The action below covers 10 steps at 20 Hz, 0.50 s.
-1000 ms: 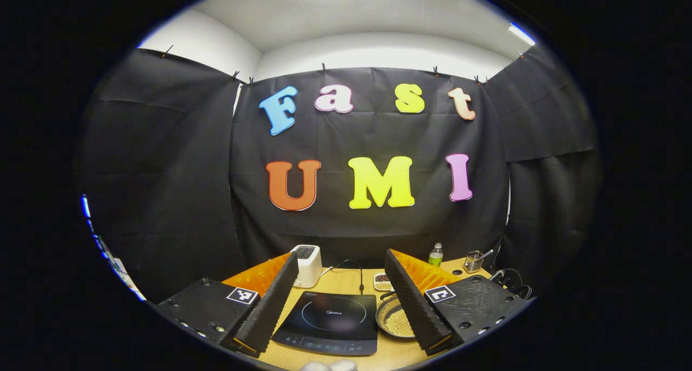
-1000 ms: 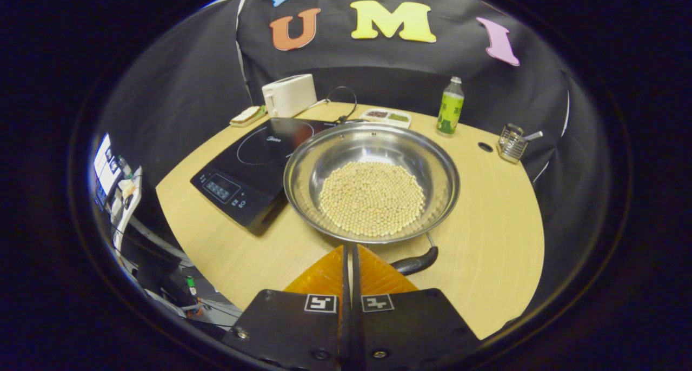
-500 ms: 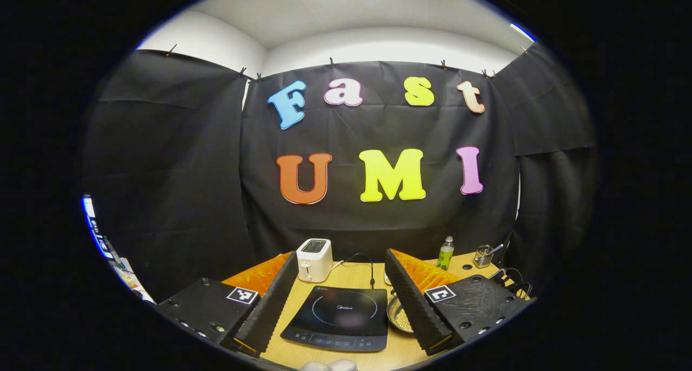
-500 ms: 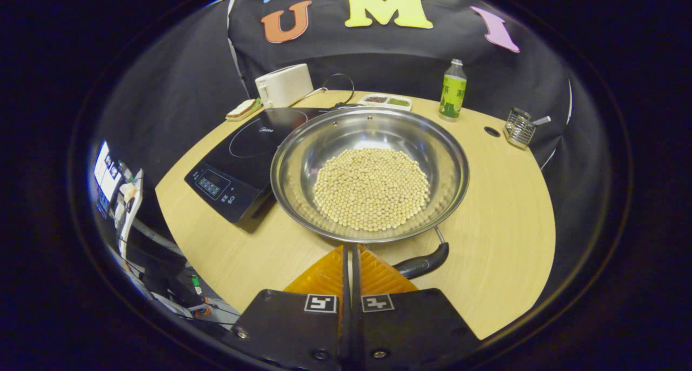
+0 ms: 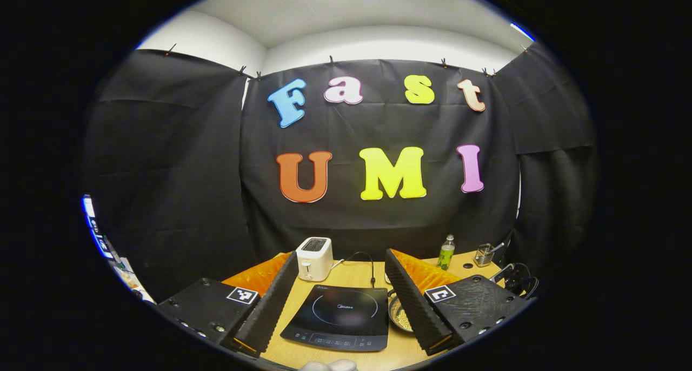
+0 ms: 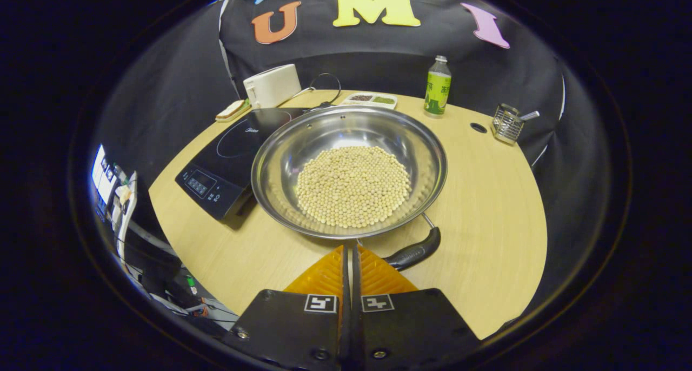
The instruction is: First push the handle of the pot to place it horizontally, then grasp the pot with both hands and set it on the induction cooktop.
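Note:
A steel pot holding pale beans stands on the wooden table, its left rim beside the black induction cooktop. Its black handle points toward the near right, at a slant. My right gripper is shut with nothing in it; its tips are at the pot's near rim, just left of the handle. My left gripper hangs open above the near table edge. Between its fingers lies the cooktop. Its right finger hides most of the pot.
A white toaster and a slice of bread sit behind the cooktop. A divided dish, a green bottle and a wire holder line the table's far side. A cable runs behind the cooktop.
The left gripper has drawn back, so the cooktop looks smaller and the pot is more hidden. In the right gripper view the pot has grown and shifted left; the handle sits a little higher.

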### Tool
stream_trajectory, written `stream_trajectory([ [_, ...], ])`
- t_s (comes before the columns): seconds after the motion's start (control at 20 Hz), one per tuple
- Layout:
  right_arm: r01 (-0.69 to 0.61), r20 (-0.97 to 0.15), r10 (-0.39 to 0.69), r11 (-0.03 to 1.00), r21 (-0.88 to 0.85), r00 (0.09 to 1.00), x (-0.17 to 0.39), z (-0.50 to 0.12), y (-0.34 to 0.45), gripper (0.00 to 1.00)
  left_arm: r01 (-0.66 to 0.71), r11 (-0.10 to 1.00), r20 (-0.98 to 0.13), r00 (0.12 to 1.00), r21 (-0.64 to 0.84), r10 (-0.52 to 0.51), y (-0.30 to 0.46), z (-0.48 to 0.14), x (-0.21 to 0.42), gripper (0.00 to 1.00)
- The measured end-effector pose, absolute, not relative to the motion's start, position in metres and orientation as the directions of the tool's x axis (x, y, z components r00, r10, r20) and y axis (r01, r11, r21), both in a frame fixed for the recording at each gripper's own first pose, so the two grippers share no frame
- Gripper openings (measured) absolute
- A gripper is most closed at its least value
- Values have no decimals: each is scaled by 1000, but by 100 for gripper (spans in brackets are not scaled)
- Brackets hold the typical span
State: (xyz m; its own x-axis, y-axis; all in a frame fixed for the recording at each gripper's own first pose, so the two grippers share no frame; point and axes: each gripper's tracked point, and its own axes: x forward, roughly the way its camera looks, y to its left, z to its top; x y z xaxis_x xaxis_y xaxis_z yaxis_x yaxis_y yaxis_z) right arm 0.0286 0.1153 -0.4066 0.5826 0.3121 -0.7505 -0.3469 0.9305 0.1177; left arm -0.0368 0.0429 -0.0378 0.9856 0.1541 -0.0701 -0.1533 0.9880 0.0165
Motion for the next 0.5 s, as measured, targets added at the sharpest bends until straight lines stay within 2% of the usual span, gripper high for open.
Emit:
stream_trajectory([
  [0.1, -353, -749, 312, 929, 111, 585, 29, -407, 115, 4, -154, 988, -73, 985, 14, 155, 43, -39, -34, 96],
  [0.15, -354, -749, 311, 929, 109, 585, 29, -408, 114, 0, -157, 988, -73, 985, 14, 157, 43, -40, -35, 96],
  [0.2, -354, -748, 312, 929, 110, 585, 30, -407, 113, 4, -159, 987, -74, 984, 15, 160, 42, -40, -36, 96],
  [0.3, -348, -749, 307, 931, 108, 588, 32, -408, 109, 4, -161, 987, -77, 984, 18, 162, 41, -39, -36, 96],
  [0.35, -342, -749, 302, 934, 106, 590, 34, -408, 106, 0, -164, 986, -78, 983, 18, 165, 41, -40, -36, 96],
  [0.4, -338, -749, 300, 935, 107, 591, 35, -407, 103, 4, -163, 986, -81, 983, 17, 164, 39, -39, -36, 96],
  [0.5, -331, -748, 300, 937, 114, 592, 37, -407, 98, 4, -163, 986, -83, 983, 17, 164, 35, -39, -36, 96],
])
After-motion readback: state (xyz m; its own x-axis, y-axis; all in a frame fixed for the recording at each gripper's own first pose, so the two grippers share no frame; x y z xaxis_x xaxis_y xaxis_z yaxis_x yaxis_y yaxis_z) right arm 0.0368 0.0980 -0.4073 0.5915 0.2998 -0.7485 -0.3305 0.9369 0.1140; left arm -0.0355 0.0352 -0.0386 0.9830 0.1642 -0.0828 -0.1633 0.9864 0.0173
